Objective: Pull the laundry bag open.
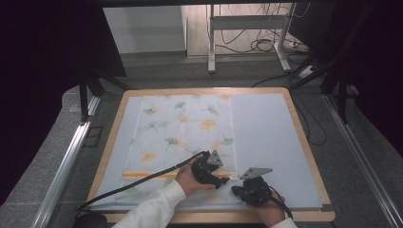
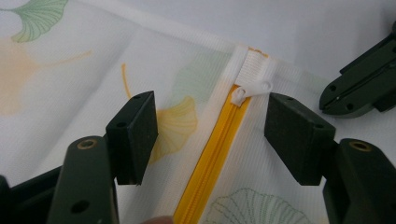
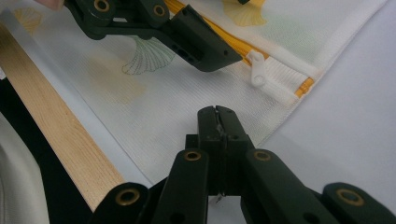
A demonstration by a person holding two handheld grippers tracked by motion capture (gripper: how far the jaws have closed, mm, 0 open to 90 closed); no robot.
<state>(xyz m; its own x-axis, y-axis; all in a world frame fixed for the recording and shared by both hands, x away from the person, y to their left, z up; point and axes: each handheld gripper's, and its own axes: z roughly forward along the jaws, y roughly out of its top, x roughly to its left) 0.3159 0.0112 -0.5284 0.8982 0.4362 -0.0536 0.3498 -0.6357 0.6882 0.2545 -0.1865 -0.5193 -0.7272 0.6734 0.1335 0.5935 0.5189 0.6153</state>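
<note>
Left tongs (image 2: 205, 130): my jaws stand wide apart, one on each side of the yellow zipper (image 2: 210, 158), with nothing pinched between them.
Right tongs (image 3: 218, 116): my jaws are squeezed tight together with nothing in them, low over the corner of the bag.
Mesh bag (image 1: 180, 137): I see it lying flat on the pale blue mat (image 1: 271, 142), white with green and orange leaves printed on it.
Zipper: it runs across the near end of the bag, close to my hands.
Zipper pull (image 2: 250, 91): small and white, it sits at the right end of the zipper (right by the white fabric tab (image 2: 252, 67)), just ahead of my left tongs.
Gap between tongs: in the left gripper view my right tongs (image 2: 362, 86) show close by, off the bag's edge, over the mat.
Table (image 1: 304, 137): I see its wooden rim (image 3: 56, 140) around the mat.
Hands: my left hand (image 1: 187, 179) holds its tongs over the bag; my right hand (image 1: 268, 211) holds its tongs near the table's front edge.
</note>
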